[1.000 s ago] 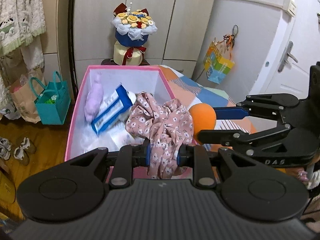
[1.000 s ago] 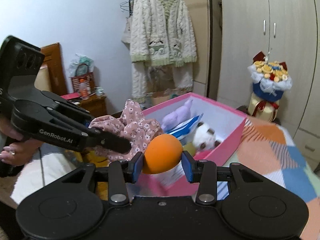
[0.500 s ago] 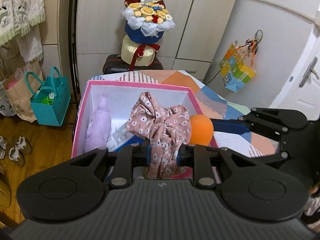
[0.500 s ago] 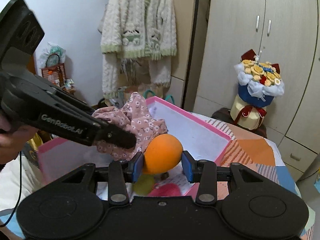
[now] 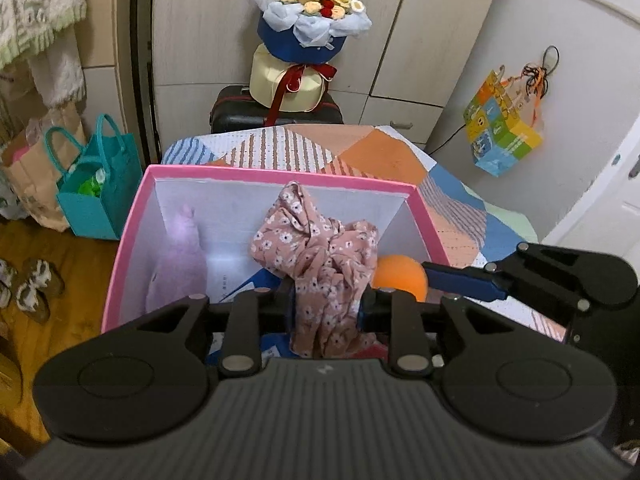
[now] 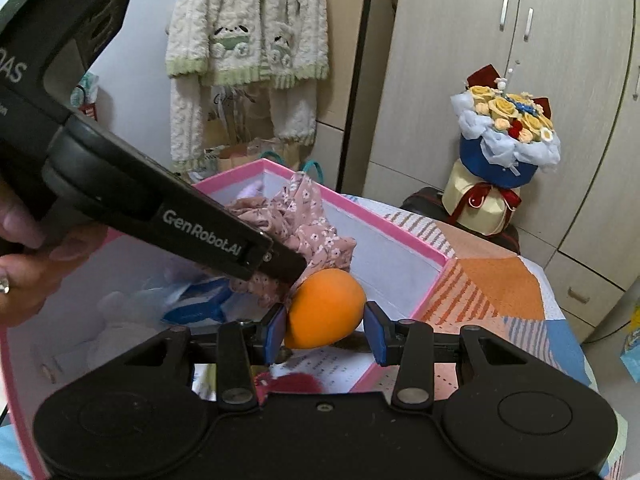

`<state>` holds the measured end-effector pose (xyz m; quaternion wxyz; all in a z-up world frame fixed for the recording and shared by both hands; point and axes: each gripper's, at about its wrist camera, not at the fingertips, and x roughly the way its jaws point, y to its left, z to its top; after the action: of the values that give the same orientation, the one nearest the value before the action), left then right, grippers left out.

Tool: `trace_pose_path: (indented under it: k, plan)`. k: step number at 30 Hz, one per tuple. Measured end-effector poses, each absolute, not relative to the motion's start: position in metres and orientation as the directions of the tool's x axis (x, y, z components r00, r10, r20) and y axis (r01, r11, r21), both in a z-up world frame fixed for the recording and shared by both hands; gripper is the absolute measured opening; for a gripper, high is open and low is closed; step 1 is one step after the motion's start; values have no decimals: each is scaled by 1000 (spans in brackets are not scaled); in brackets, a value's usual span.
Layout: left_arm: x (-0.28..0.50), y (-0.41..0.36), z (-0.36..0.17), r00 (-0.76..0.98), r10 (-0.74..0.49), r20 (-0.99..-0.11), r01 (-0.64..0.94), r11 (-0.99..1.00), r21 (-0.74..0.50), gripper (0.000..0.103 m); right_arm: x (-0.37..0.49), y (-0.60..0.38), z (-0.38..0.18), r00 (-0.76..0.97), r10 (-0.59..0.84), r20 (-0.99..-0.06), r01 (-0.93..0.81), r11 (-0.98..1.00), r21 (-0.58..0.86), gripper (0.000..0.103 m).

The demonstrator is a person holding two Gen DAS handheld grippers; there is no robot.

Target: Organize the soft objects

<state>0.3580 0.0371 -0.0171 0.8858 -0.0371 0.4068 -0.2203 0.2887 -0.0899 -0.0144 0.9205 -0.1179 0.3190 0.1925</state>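
My left gripper (image 5: 326,306) is shut on a pink floral cloth (image 5: 320,256) and holds it over the pink box (image 5: 128,240). My right gripper (image 6: 325,330) is shut on an orange soft ball (image 6: 326,314), also over the box (image 6: 400,232), just right of the cloth (image 6: 308,220). The ball shows beside the cloth in the left wrist view (image 5: 400,276). Inside the box lie a lilac plush toy (image 5: 178,264), a blue and white pack (image 6: 196,308) and a white plush, partly hidden by the grippers.
The box rests on a patchwork bed cover (image 5: 360,152). A flower bouquet (image 5: 308,20) stands on a dark case behind the bed. A teal bag (image 5: 96,196) and shoes (image 5: 32,288) are on the wooden floor at left. A cardigan (image 6: 248,40) hangs by the wardrobe.
Both grippers have moved forward and down over the open box, keeping hold of the cloth and the ball. The box now fills more of both views.
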Motion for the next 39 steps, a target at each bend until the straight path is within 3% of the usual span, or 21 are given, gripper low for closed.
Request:
trace_pose_path:
  k: [4,7,18,29,39]
  plan:
    - [356,38,-14,589,-415,-694,359,903,-236,56,293,-95,-16,715,307,-628,-451,889,-79,54]
    - [349,43,-9,609,-411,-678,363,905,-222,65,287,-100,-11,720,338,-607,-453,891,-41,63]
    - [299,65,7,678,-328,-658,324,937,-134,93,234,-121,2,752,412,-515,-415,902,115,64]
    - [250,67,25,712,-199,-673,282,959,14,98,196,-120,8,791,352,-500,-343,933,113,72]
    - [197,78,41,753,-200,-626,266,964,11,98,155,-118,26,815,321,-482,-309,945,106,83]
